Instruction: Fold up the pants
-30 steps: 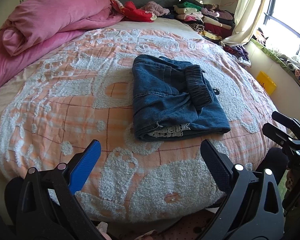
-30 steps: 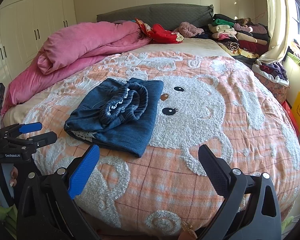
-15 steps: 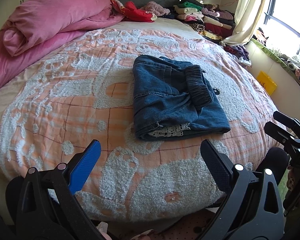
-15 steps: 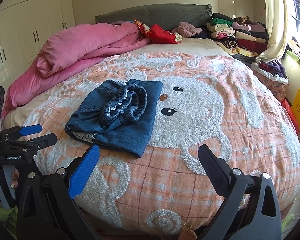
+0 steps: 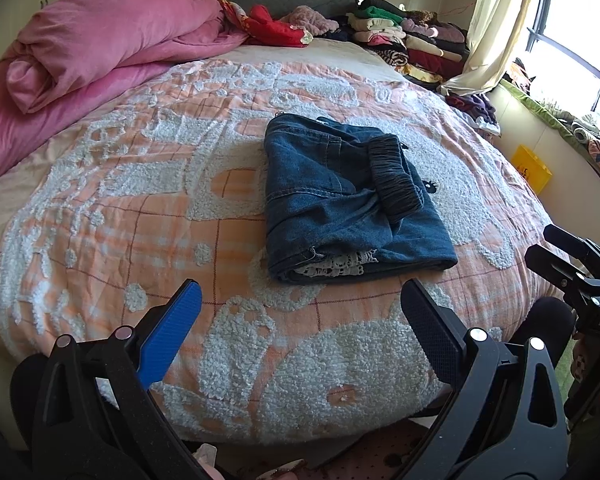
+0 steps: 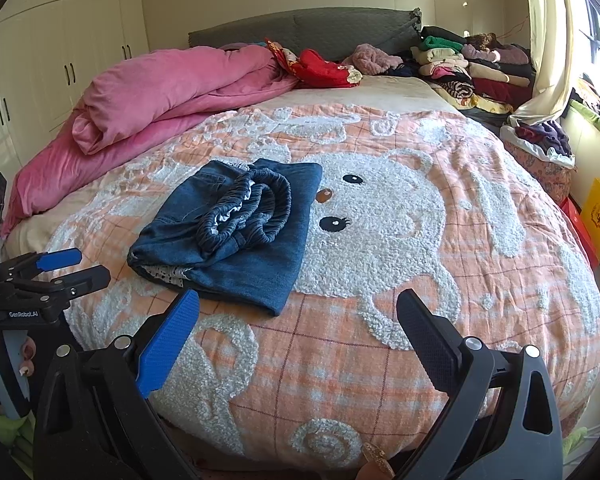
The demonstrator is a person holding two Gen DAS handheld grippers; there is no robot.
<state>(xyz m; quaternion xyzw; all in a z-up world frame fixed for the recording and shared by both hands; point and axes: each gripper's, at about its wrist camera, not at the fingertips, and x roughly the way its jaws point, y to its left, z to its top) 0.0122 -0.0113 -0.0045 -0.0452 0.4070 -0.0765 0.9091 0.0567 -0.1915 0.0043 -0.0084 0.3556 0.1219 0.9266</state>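
Note:
Blue denim pants (image 5: 348,200) lie folded into a compact bundle on the bed, elastic waistband on top and a strip of white lace showing at the near fold. In the right wrist view the same pants (image 6: 236,236) sit left of centre. My left gripper (image 5: 300,312) hangs open near the foot of the bed, short of the pants, with nothing between its fingers. My right gripper (image 6: 298,320) is open too, held back from the bundle's near corner. Each gripper shows at the edge of the other's view, left gripper (image 6: 66,268) and right gripper (image 5: 564,256).
An orange and white bedspread (image 6: 420,280) with a bear pattern covers the bed. A rolled pink duvet (image 5: 100,52) lies at the far left. Stacked clothes (image 6: 468,64) sit at the far right near the curtain. A yellow box (image 5: 532,168) stands by the wall.
Both views have shifted only slightly; the pants lie the same and both grippers stay open.

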